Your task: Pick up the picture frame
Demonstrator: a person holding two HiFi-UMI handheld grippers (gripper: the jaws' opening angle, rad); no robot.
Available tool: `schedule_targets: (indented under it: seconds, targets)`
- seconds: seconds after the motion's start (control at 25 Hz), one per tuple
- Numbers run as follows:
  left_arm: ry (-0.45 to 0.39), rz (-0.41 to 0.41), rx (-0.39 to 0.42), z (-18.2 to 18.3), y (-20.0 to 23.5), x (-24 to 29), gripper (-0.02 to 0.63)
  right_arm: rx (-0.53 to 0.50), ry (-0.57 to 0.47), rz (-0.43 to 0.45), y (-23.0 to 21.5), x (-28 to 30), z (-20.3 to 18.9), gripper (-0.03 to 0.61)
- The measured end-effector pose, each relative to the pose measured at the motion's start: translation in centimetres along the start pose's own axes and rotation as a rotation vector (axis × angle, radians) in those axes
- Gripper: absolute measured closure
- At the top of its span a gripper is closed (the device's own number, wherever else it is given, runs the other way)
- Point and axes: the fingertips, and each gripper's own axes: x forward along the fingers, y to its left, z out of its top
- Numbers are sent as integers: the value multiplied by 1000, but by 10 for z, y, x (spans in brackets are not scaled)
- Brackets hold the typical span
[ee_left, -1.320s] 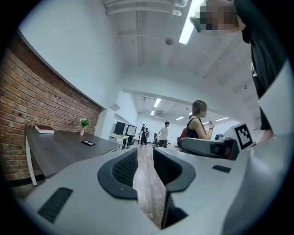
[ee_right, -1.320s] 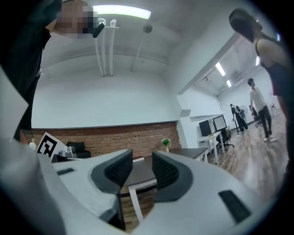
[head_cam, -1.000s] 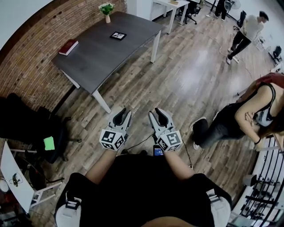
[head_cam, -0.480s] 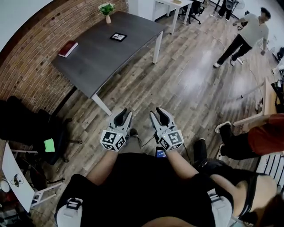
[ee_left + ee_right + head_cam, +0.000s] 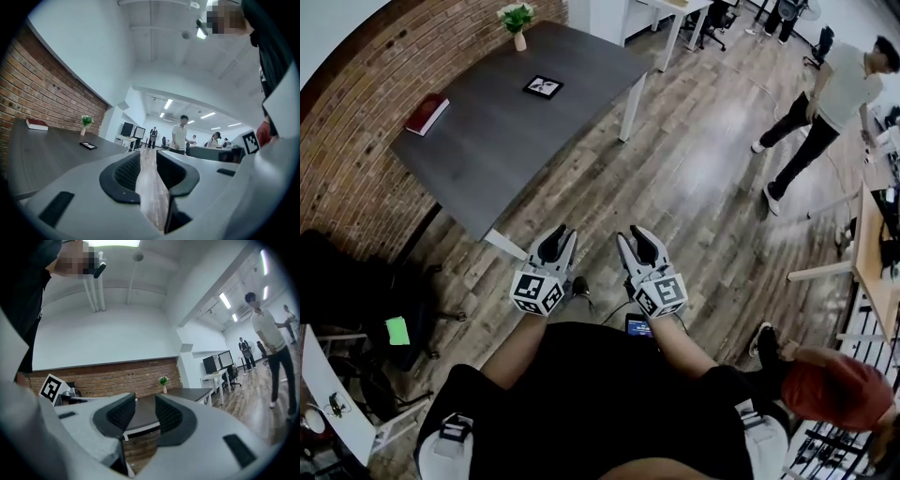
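Against the brick wall (image 5: 356, 122), the dark counter (image 5: 487, 141) carries the picture frame (image 5: 543, 87) lying flat, well apart from the left claw (image 5: 559, 238) and right claw (image 5: 638, 240), both parted and empty; probably light, rigid and glass-fronted, so grip one edge.

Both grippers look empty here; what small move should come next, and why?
Probably step forward toward the table: the picture frame lies flat on it, well beyond the left gripper and right gripper, which hang open and empty over the floor.
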Motion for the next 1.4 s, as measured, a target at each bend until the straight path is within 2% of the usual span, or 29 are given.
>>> schedule_targets:
  seconds: [0.36, 0.68, 0.92, 1.08, 1.4]
  targets:
    - [-4, -29, -15, 32, 82, 107, 523, -1, 17, 1, -57, 122, 16, 443]
    - [-2, -41, -34, 43, 122, 183, 523, -10, 6, -31, -113, 182, 33, 443]
    - [8, -28, -29, 38, 140, 252, 522, 11, -11, -30, -179, 221, 33, 443]
    - [14, 10, -19, 39, 147, 307, 523, 30, -12, 14, -228, 249, 38, 443]
    - [-8, 135, -19, 64, 162, 416, 522, 53, 34, 163, -319, 310, 57, 443]
